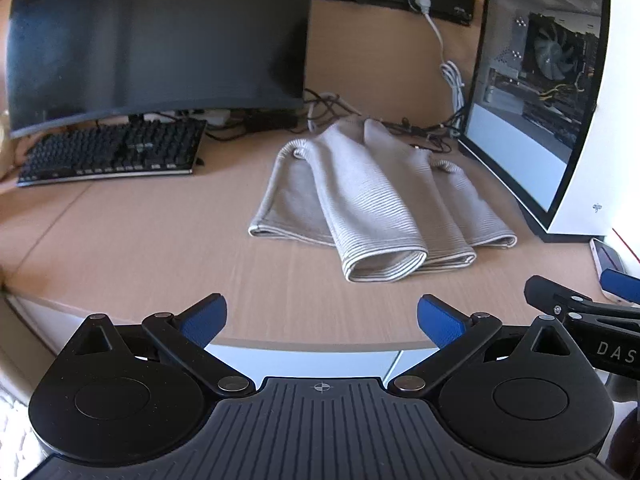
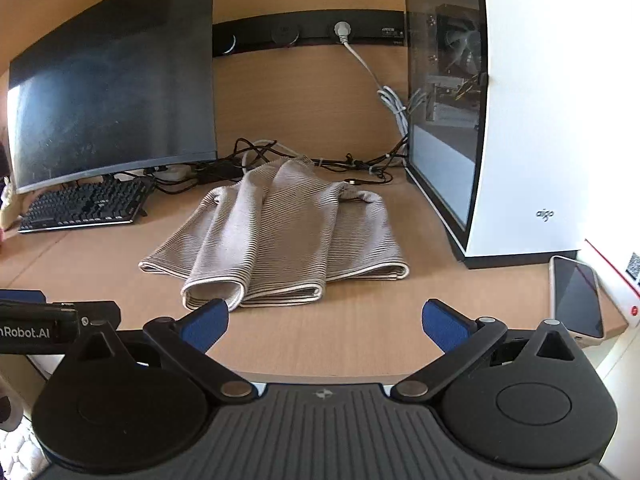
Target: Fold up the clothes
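A beige ribbed knit garment lies on the wooden desk, its sleeves laid lengthwise over the body, cuffs toward me. In the right wrist view the same garment spreads just beyond the fingers. My left gripper hovers open near the desk's front edge, short of the garment, with nothing between its blue pads. My right gripper is open too and holds nothing; its left pad sits close in front of a sleeve cuff. The right gripper's side shows at the left wrist view's right edge.
A dark monitor and black keyboard stand at the back left. A white computer case with a glass side stands at the right, tangled cables behind the garment. A phone lies at the desk's right front corner.
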A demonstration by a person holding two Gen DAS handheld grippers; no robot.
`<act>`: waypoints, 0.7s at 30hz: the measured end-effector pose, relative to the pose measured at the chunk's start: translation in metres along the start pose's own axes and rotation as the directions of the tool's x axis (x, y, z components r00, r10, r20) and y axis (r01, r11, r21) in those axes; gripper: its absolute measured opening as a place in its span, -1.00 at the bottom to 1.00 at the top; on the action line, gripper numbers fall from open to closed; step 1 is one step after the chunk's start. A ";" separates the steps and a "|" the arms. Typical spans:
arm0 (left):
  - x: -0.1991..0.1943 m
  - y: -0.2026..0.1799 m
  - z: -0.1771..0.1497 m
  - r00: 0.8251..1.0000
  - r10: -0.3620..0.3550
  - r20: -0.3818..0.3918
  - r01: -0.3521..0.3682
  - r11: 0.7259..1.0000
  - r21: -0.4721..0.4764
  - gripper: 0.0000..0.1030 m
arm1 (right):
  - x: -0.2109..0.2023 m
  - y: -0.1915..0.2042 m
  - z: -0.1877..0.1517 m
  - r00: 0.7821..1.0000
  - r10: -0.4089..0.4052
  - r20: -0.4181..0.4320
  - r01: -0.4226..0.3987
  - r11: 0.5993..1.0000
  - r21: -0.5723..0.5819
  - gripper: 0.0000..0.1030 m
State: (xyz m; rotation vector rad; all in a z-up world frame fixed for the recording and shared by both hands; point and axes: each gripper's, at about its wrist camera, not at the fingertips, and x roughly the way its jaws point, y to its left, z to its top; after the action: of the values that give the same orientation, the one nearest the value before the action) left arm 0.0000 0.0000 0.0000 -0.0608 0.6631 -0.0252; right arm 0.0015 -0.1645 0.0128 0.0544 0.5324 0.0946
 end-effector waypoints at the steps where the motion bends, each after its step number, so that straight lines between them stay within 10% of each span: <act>1: 0.000 0.002 0.001 1.000 -0.005 -0.002 0.005 1.000 -0.002 1.00 | 0.000 0.000 0.001 1.000 -0.004 0.001 0.004 1.000 -0.005 1.00; 21: -0.010 0.006 0.002 1.000 -0.003 -0.011 0.003 1.000 0.018 1.00 | 0.003 0.003 0.001 0.999 0.032 0.005 -0.032 0.999 -0.013 1.00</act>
State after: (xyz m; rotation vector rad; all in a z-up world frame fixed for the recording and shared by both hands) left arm -0.0064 0.0070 0.0069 -0.0446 0.6737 -0.0346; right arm 0.0043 -0.1617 0.0129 0.0506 0.5263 0.1291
